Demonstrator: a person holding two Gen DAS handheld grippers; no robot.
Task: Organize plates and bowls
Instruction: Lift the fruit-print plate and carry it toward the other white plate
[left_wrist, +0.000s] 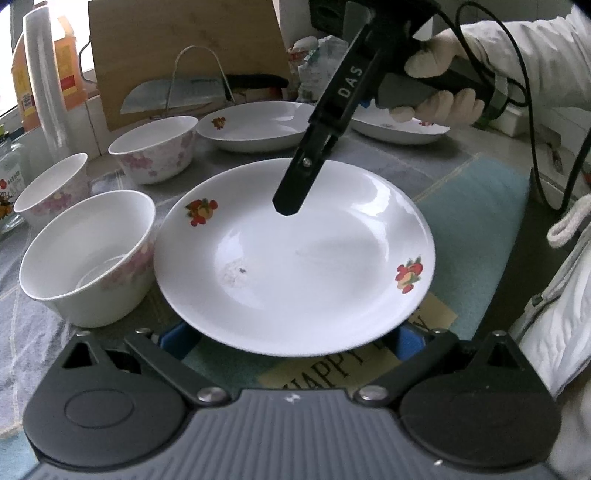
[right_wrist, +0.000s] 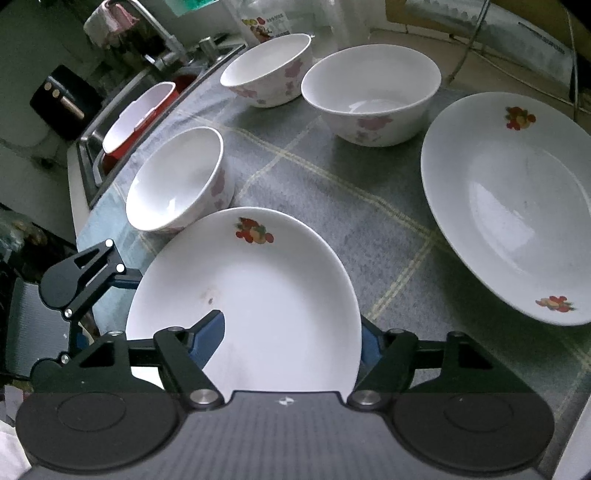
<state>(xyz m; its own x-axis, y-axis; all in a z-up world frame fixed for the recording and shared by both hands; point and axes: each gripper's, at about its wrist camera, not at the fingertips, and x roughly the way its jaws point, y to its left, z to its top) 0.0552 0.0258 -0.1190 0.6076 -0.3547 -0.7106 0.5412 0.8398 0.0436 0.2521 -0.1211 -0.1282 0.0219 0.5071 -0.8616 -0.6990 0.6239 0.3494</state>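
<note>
A white plate with fruit prints (left_wrist: 295, 258) is lifted above the cloth-covered counter. In the right wrist view this plate (right_wrist: 258, 302) sits between my right gripper's blue fingers (right_wrist: 212, 336), one above its rim and one below. The right gripper (left_wrist: 290, 206) shows over the plate's far rim. My left gripper (left_wrist: 291, 339) is under the plate's near rim, its blue fingers (left_wrist: 177, 339) spread apart. Three floral bowls (left_wrist: 88, 254) (left_wrist: 155, 147) (left_wrist: 55, 188) stand left. Two more plates (left_wrist: 258, 125) (left_wrist: 399, 129) lie behind.
A stack of plastic cups (left_wrist: 44, 81), an orange bottle (left_wrist: 66, 74) and a wire rack (left_wrist: 199, 77) stand at the back. A sink with a red-and-white bowl (right_wrist: 140, 114) lies left of the counter in the right wrist view. A glass jar (left_wrist: 9, 181) stands at far left.
</note>
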